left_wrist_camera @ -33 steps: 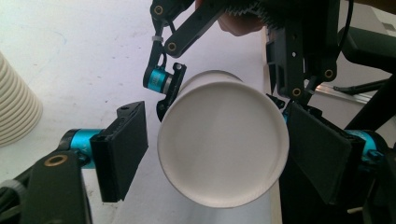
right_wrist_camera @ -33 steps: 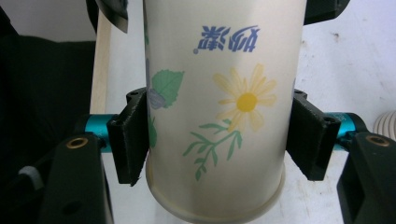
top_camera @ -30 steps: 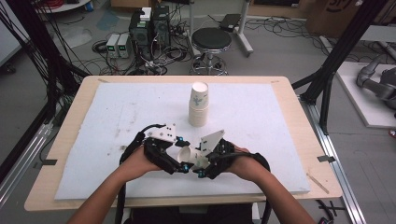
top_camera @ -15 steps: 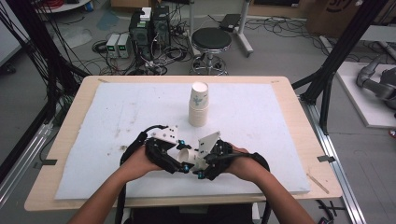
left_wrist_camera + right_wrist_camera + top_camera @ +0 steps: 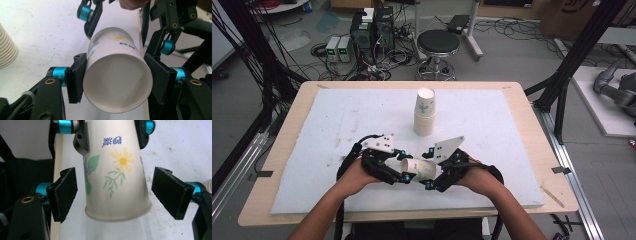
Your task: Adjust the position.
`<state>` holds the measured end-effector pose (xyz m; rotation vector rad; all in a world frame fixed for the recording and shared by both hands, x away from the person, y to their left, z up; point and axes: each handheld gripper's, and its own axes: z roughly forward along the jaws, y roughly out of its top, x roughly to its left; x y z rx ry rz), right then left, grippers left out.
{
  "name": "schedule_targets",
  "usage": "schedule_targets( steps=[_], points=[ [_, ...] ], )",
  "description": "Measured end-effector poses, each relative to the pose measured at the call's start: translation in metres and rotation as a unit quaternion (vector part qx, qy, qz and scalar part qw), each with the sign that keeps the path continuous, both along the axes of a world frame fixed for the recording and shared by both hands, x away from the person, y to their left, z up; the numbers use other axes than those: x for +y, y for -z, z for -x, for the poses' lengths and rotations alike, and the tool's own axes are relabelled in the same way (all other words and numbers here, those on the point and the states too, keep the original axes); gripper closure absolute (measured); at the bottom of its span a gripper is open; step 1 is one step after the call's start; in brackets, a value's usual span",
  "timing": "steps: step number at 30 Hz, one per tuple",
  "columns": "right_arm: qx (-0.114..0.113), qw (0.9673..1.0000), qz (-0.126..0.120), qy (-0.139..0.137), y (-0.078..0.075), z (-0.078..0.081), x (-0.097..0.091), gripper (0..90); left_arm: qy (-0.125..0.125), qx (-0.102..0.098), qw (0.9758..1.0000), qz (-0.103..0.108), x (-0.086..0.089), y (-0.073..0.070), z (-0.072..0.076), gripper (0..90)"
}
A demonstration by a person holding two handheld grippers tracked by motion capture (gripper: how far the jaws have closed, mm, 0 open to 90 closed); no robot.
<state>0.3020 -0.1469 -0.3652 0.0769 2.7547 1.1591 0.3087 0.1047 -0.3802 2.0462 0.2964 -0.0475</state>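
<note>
Lying on its side between the two grippers at lower centre of the high view, a flowered paper cup (image 5: 419, 169) is held just above the white foam mat (image 5: 337, 125). Left gripper (image 5: 117, 80): its jaws have just been closing and now clamp the cup near its open mouth, both pads pressed to the wall; the white interior, seen in the left gripper view, is empty. Right gripper (image 5: 117, 195): jaws apart, one pad (image 5: 65, 192) on either side of the cup's base end, neither touching it. In the right gripper view the base points at the camera and the printed flower faces up. Stack of paper cups (image 5: 425, 113): upright at mid-frame of the high view, well apart from the held cup; whether its top cup holds anything cannot be told
</note>
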Motion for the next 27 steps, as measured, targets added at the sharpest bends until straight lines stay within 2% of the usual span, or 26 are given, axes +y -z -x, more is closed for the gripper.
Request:
schedule_targets(
  steps=[4, 7, 11, 18, 23, 27],
  points=[
    [0.009, 0.999, -0.042, 0.01, -0.003, 0.001, -0.008, 21.7, -0.012, -0.007, 0.9996, 0.023, 0.006, 0.005, 0.002, 37.3],
    [0.013, 0.9963, -0.08, 0.027, -0.003, 0.002, -0.015, 21.6, -0.025, -0.016, 0.9987, 0.042, 0.011, 0.009, 0.004, 37.2],
    [0.005, 0.9929, -0.11, 0.046, 0.002, 0.004, -0.023, 20.0, -0.036, -0.023, 0.9969, 0.065, 0.017, 0.015, 0.008, 37.2],
    [0.0, 0.982, -0.174, 0.074, 0.017, 0.01, -0.033, 20.1, -0.043, -0.039, 0.9938, 0.095, 0.025, 0.022, 0.014, 37.1],
    [0.008, 0.9773, -0.195, 0.083, 0.025, 0.012, -0.036, 20.1, -0.051, -0.039, 0.9919, 0.11, 0.031, 0.026, 0.017, 37.2],
    [0.013, 0.9775, -0.195, 0.079, 0.029, 0.012, -0.037, 20.3, -0.048, -0.044, 0.9906, 0.12, 0.034, 0.026, 0.019, 37.2]
  ],
)
